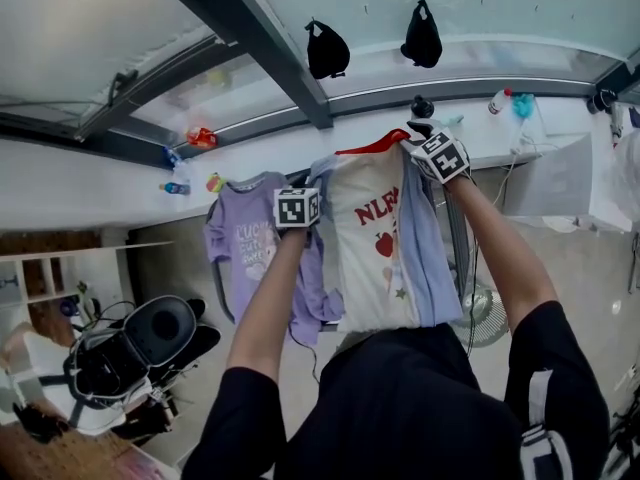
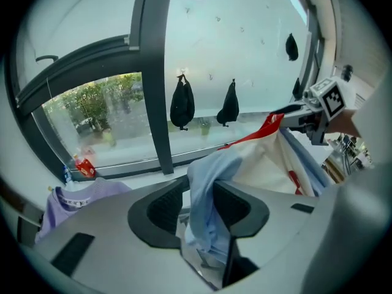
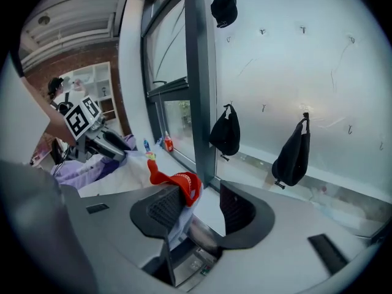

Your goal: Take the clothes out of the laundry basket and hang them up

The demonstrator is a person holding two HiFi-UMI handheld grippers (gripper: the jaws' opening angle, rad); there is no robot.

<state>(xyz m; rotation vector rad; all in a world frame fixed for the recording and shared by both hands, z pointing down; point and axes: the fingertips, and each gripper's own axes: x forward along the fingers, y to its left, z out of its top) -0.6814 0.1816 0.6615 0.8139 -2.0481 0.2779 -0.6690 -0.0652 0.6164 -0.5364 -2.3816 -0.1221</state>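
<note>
Person stands at the window with both arms raised, one set of tongs in each hand. Between the two hangs a cream T-shirt (image 1: 375, 258) with a red neckband (image 3: 177, 185). It has red lettering and an apple print on the front and pale blue cloth (image 2: 208, 188) down its sides. The shirt is spread in front of the white window ledge (image 1: 90, 188). A lilac top (image 1: 245, 243) hangs just beside it, on the left-tongs side.

Left tongs (image 2: 199, 210): jaws apart, moderate gap. A fold of the pale blue cloth from the shirt's upper corner lies in the gap. It is slack and trails down between the pads, not pinched.

Right tongs (image 3: 202, 207): jaws apart, somewhat wider. The red neckband lies hooked over the pad nearer the shirt. There is clear space between it and the other pad, so it is not pinched.

What bears the shirt up I cannot make out.

Surroundings: black pouches (image 1: 327, 50) hang from hooks on the pane above the ledge. A floor fan (image 1: 490, 318) stands low, past the shirt's edge on the right-tongs side.
</note>
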